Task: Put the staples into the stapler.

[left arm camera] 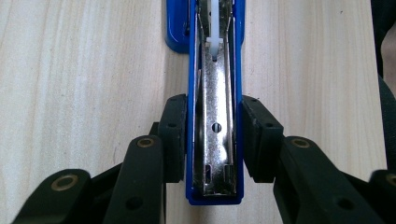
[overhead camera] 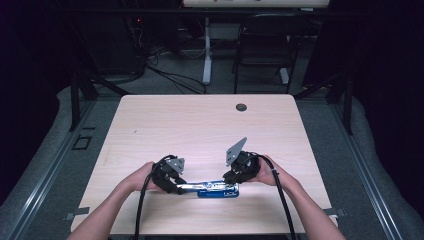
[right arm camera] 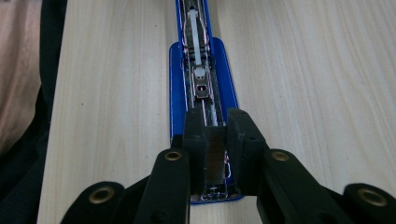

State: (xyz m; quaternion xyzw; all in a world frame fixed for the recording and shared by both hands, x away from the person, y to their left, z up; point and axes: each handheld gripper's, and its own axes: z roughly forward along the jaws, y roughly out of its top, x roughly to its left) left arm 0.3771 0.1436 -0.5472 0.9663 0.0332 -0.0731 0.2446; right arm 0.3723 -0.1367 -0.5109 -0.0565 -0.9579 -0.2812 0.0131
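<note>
The surface (overhead camera: 200, 125) is a light wood-grain top with a small dark round grommet (overhead camera: 241, 107) near its far edge. Beyond it, on the floor, stand a black chair (overhead camera: 262, 45) and a white leg of another table (overhead camera: 207, 50). A person's two forearms enter from the near edge, one hand on each tool. The left gripper (overhead camera: 176, 186) sits at the left end of a blue stapler (overhead camera: 215, 190), and the right gripper (overhead camera: 231, 181) sits at its right end. The stapler lies flat on the surface close to the near edge, opened out lengthwise, with its metal staple channel (left arm camera: 215, 135) facing up. In the left gripper view, the jaws are closed on the blue side walls of the stapler (left arm camera: 215, 198), one pad against each wall. In the right gripper view, the jaws are closed on the stapler (right arm camera: 205, 79), their pads pressing the narrow metal part between them. A white plastic pusher (right arm camera: 193, 37) lies inside the channel, farther along.
</note>
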